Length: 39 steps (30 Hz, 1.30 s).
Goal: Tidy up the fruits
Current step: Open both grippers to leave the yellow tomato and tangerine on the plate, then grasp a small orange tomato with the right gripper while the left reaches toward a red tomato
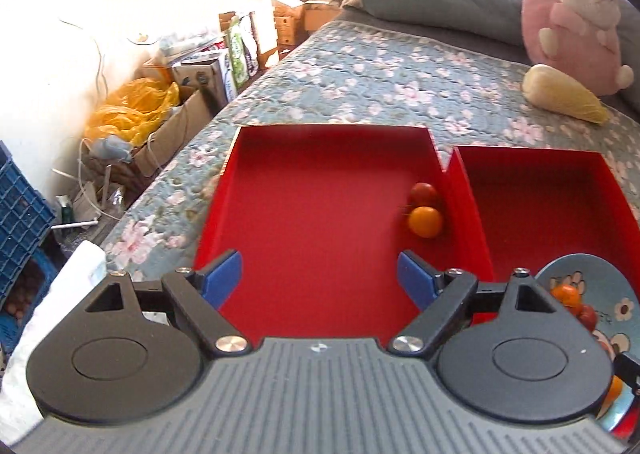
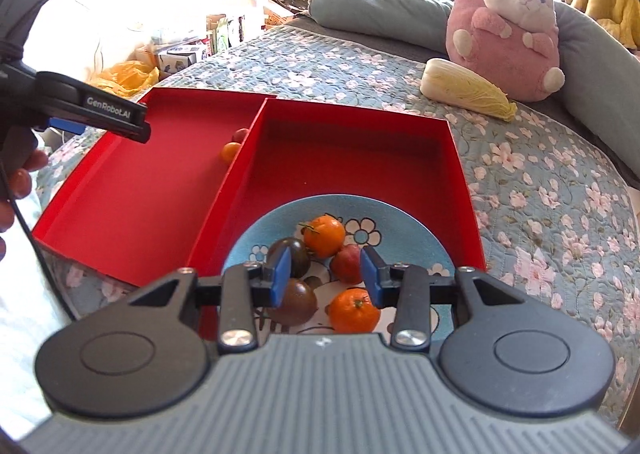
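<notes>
Two red trays stand side by side on the flowered quilt. The left tray [image 1: 312, 213] [image 2: 132, 189] holds a small red fruit [image 1: 424, 193] and a small orange one [image 1: 425, 221] against its right wall. My left gripper [image 1: 320, 278] [image 2: 140, 125] hangs open over this tray's near end with nothing between its blue pads. The right tray [image 1: 540, 193] [image 2: 448, 157] holds a blue flowered plate [image 2: 408, 230] [image 1: 600, 270] with two mandarins [image 2: 325, 234], two dark tomatoes [image 2: 296, 302] and a red fruit [image 2: 346, 264]. My right gripper [image 2: 327, 274] hovers above the plate, jaws partly apart, pads touching no fruit.
A pink plush toy [image 2: 508, 33] and a napa cabbage [image 2: 464, 93] lie on the bed behind the trays, with grey pillows [image 2: 376, 9] beyond. Left of the bed the floor is crowded with cardboard boxes [image 1: 296, 1], a yellow bag [image 1: 132, 109] and a blue crate [image 1: 20, 213].
</notes>
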{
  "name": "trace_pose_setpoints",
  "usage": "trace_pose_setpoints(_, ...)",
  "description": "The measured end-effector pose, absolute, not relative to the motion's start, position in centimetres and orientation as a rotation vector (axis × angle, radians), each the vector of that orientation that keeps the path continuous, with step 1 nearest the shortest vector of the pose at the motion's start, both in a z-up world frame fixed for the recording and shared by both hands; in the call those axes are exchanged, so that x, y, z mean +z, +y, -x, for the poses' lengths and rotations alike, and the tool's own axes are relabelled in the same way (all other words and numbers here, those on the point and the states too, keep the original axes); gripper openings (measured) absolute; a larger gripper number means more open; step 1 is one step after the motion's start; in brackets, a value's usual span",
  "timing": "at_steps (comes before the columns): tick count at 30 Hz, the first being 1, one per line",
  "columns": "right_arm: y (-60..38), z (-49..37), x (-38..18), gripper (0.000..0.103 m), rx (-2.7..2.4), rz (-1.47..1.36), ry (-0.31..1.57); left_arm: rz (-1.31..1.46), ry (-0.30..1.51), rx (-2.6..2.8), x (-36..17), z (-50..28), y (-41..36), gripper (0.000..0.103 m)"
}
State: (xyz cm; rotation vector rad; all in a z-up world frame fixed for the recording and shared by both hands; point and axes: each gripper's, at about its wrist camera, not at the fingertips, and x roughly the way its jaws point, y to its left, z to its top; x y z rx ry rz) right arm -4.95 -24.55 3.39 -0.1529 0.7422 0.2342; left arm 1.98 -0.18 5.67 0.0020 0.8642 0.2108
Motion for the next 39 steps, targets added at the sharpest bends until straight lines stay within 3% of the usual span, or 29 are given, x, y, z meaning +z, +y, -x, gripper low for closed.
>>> trace_pose_setpoints(24, -12.4, -1.1, 2.2, 0.042, 0.48, 0.288, 0.738, 0.103, 0.929, 0.267, 1.4, -4.4, 8.4, 0.087)
trace_pose_setpoints(33, -9.0, -8.9, -0.6, 0.04, 0.431, 0.454, 0.765, 0.255, 0.909, 0.05, 0.5, -7.4, 8.7, 0.061)
trace_pose_setpoints(39, -7.9, -10.4, -2.4, 0.04, 0.427, 0.615, 0.756, 0.299, 0.938, -0.015, -0.4, -8.7, 7.8, 0.061)
